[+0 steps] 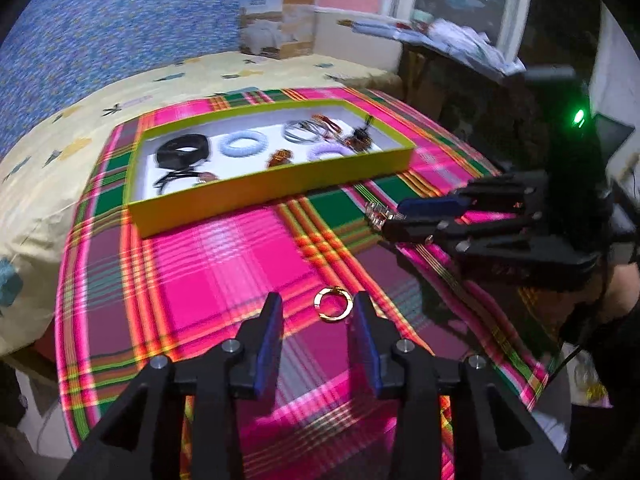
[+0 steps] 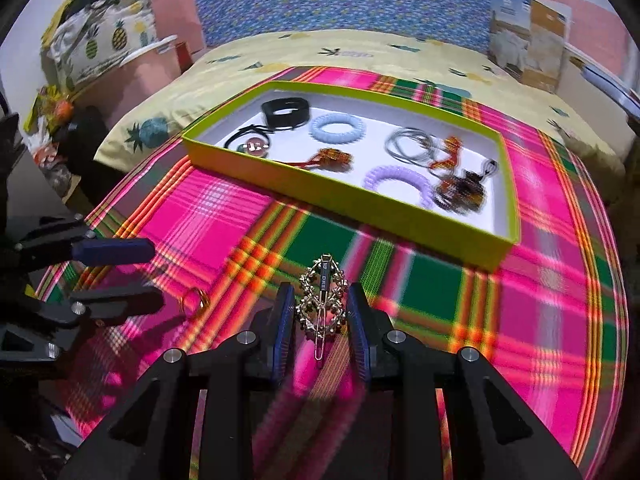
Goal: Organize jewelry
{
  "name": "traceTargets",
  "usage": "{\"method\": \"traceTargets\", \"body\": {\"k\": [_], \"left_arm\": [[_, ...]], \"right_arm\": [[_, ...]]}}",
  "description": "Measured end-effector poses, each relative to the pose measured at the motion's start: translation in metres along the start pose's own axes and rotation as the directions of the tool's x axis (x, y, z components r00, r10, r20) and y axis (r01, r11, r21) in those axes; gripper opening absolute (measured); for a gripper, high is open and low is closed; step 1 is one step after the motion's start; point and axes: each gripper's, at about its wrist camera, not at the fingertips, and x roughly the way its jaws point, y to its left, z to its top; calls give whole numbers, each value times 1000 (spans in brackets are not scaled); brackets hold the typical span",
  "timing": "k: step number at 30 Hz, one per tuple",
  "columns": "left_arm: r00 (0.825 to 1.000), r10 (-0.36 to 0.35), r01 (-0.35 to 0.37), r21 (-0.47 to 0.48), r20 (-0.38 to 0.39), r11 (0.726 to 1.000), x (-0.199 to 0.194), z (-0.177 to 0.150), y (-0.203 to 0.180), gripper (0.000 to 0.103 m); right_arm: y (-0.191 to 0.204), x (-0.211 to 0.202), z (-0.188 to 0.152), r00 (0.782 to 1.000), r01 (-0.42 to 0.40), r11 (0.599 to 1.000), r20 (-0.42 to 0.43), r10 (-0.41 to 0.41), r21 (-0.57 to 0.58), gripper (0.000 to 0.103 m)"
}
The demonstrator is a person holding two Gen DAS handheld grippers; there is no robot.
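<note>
Left wrist view: rides on the left claw (image 1: 316, 312), looking steeply down along its fingers at the plaid cloth (image 1: 224, 264), close to it.
Left view, facing: toward the yellow-green box (image 1: 280, 184) at upper centre of the frame; the right claw (image 1: 380, 216) enters from the right edge.
Right wrist view: rides on the right claw (image 2: 322, 308), tilted down, equally near the cloth (image 2: 520, 320).
Right view, facing: the box (image 2: 360, 208) sits upper centre-right; the left claw (image 2: 156, 276) enters at the left edge.
Shared: box, cloth, the patterned bed sheet (image 1: 192, 80) (each view also catches the other claw).
</note>
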Motion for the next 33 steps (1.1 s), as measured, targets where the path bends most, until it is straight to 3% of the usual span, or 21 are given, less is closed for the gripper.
{"method": "traceTargets", "body": {"k": [8,10,12,33], "left_arm": [[998,48,-45,99,-34,994,16,1,-21,37],[998,50,-46,102,-36,994,16,1,-23,26],[998,56,-51,103,-38,993,16,1,-24,23],[996,71,-66,-69,62,995,-16,26,8,22]], "right_arm": [[-11,-21,-11,999,-1,999,36,-1,50,28],[-11,-24,-11,999,-1,999,42,-1,52,28],[-10,-26,-11,999,-3,999,47,1,53,28],[-5,-47,-2,993,-8,997,119,-1,71,28]]}}
